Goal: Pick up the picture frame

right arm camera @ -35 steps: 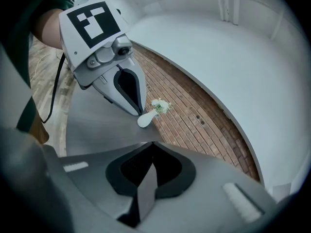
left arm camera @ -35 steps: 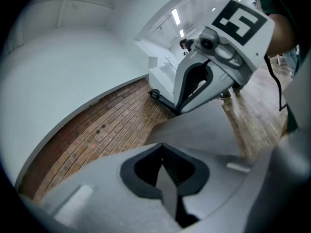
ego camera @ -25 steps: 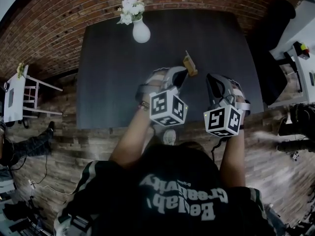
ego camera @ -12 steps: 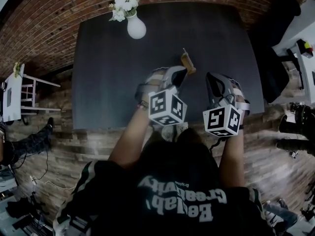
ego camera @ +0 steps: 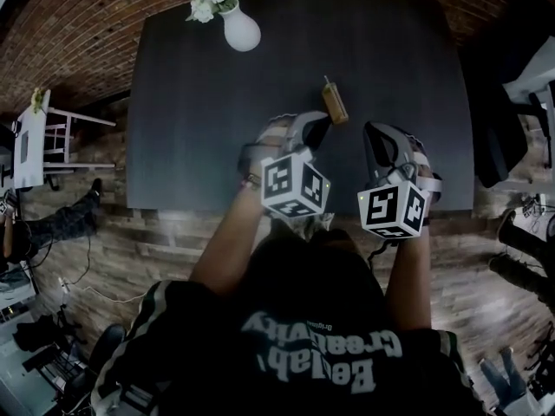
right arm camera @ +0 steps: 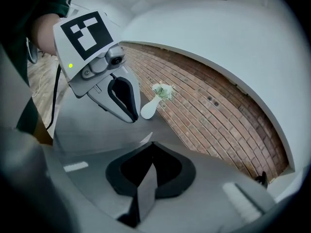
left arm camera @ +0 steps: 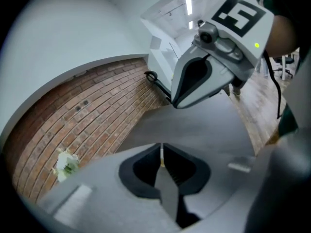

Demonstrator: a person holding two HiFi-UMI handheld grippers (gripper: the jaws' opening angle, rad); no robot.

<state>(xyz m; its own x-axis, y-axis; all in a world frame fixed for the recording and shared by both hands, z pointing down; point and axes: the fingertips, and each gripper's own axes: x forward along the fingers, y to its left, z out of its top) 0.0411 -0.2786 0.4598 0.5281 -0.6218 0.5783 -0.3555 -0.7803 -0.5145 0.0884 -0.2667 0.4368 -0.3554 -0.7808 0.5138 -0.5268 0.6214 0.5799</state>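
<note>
The picture frame [ego camera: 335, 103] is small and brown and stands edge-on over the dark table [ego camera: 199, 128], right at the tip of my left gripper [ego camera: 321, 125]. In the left gripper view its thin pale edge [left arm camera: 161, 155] fills the narrow slit between the jaws of the left gripper [left arm camera: 162, 152]. Those jaws have just been opening a little, and the pads still meet the frame's sides. My right gripper [ego camera: 375, 139] hovers just right of the frame. In its own view the right gripper [right arm camera: 152, 147] is shut, with nothing between its tips.
A white vase with white flowers [ego camera: 240, 31] stands at the table's far left and shows as the vase [right arm camera: 148, 109] in the right gripper view. A brick wall runs behind the table. A white side stand [ego camera: 35, 146] sits off to the left. The table's near edge [ego camera: 217, 208] lies under my wrists.
Both grippers have sunk toward the table and moved slightly forward over it. The frame has stayed at the left gripper's tip. The vase has slid up the picture as the head camera moved.
</note>
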